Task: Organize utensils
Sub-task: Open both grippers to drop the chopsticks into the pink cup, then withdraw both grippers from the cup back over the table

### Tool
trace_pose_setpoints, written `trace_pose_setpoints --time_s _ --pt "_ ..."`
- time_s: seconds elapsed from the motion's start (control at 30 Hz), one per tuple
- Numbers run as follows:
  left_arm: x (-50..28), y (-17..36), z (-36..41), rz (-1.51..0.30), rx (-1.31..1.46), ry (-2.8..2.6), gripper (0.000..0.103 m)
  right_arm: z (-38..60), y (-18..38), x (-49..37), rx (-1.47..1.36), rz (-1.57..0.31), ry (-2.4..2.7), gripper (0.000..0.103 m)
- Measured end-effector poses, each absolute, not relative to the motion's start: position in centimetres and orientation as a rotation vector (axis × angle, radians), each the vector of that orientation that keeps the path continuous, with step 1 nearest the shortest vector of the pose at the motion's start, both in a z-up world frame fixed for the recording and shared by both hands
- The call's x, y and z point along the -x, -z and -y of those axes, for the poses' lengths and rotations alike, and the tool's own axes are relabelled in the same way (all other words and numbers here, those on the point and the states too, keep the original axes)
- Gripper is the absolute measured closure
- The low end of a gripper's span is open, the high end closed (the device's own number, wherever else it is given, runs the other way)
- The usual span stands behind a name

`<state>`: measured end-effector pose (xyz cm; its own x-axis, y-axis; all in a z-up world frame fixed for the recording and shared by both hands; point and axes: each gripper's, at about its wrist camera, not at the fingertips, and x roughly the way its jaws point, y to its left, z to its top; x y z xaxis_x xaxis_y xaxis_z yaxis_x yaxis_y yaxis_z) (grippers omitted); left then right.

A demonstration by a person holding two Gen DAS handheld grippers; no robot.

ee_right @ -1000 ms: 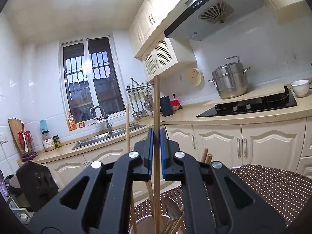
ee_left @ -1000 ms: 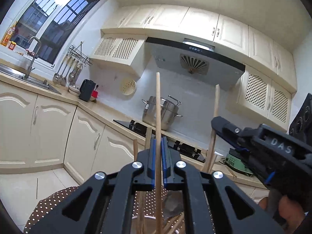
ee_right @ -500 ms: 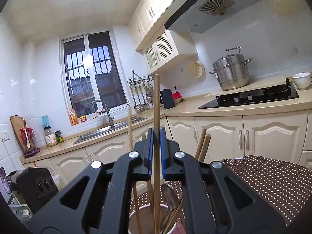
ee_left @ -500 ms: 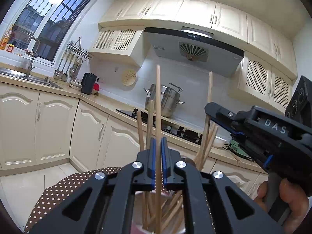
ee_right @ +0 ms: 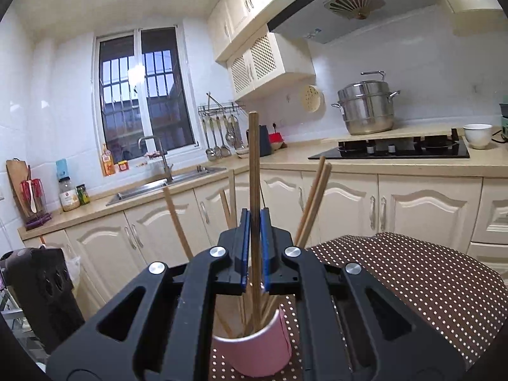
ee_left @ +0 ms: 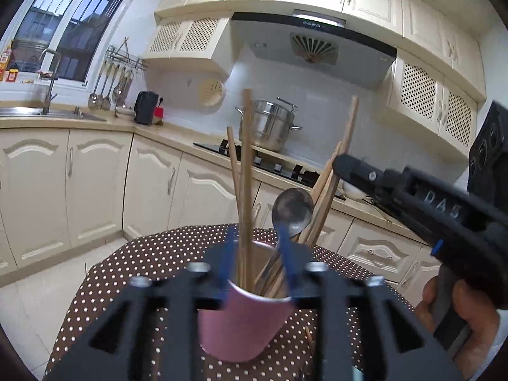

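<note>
My cup (ee_left: 244, 320) stands on the dotted table (ee_left: 152, 257). In the cup stand chopsticks (ee_left: 245, 174) and a spoon (ee_left: 292, 209). Behind the cup runs the counter (ee_left: 165, 133), bearing a pot (ee_left: 270, 127).

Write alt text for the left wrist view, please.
The left gripper, its jaws just opened, has a chopstick loose between them, standing in a pink cup with a spoon. The right gripper holds another chopstick over it.
</note>
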<state>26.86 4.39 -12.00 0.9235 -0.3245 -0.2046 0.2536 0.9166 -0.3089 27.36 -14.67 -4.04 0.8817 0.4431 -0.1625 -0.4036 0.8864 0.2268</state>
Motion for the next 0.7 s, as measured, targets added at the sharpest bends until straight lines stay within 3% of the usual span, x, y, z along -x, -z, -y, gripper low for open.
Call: trace_pose_setpoints --time_s 0.1,0.43,0.7 --pt "-26.0 11.7 -5.1 -0.268 0.299 0.307 0.066 14.6 4.4 -26.8 -0.181 -0.220 -0.435 0.096" --pt "-23.0 10.1 -7.6 -0.312 0.275 0.214 0.044 13.6 5.3 -25.8 -0.145 -0.259 -0.407 0.096" --pt "-21.7 9.3 -8.0 -0.366 0.206 0.172 0.042 13.1 5.3 -24.8 -0.129 -0.277 -0.364 0.095"
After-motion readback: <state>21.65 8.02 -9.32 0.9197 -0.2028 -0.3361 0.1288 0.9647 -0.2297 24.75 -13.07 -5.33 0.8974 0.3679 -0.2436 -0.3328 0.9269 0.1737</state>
